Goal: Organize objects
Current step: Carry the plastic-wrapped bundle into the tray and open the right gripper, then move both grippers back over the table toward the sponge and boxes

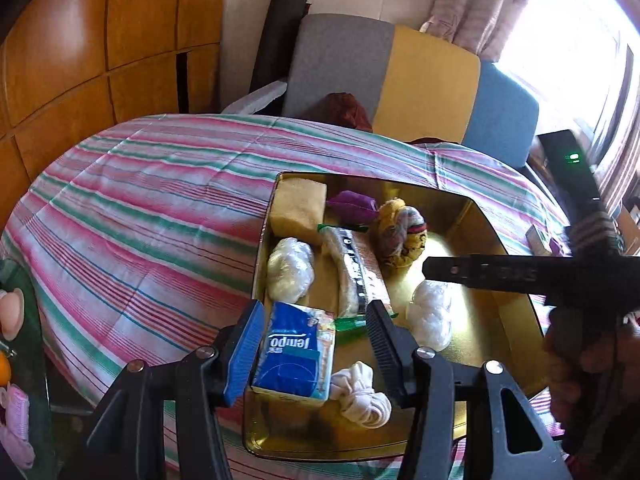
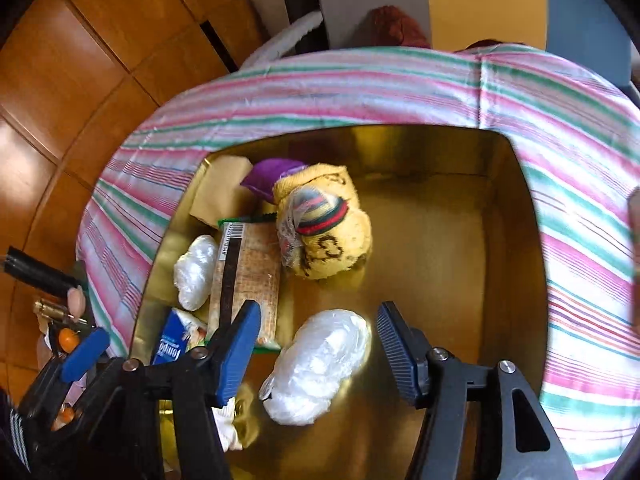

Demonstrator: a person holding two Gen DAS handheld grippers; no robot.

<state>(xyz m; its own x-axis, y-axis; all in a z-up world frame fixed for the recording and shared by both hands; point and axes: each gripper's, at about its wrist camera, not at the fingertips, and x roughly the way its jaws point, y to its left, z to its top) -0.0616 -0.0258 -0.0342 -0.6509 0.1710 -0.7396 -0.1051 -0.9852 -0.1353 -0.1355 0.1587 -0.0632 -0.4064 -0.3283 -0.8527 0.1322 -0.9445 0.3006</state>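
Observation:
A gold metal tray (image 1: 476, 216) lies on the striped cloth and holds several items. My left gripper (image 1: 316, 344) is open over its near left corner, its fingers either side of a blue Tempo tissue pack (image 1: 296, 354), with a white rolled sock (image 1: 362, 394) beside it. My right gripper (image 2: 316, 354) is open above a white plastic bundle (image 2: 320, 364) in the tray (image 2: 440, 240). Farther in lie a cracker packet (image 2: 248, 276), a yellow patterned sock ball (image 2: 328, 228), a purple pouch (image 2: 268, 178), a yellow sponge (image 1: 298, 208) and another white bundle (image 1: 290, 268).
The striped cloth (image 1: 140, 208) covers the table. A grey, yellow and blue chair back (image 1: 400, 76) stands behind it, with wooden wall panels (image 1: 100, 40) at the left. Small pink and orange items (image 1: 16, 420) lie at the left edge.

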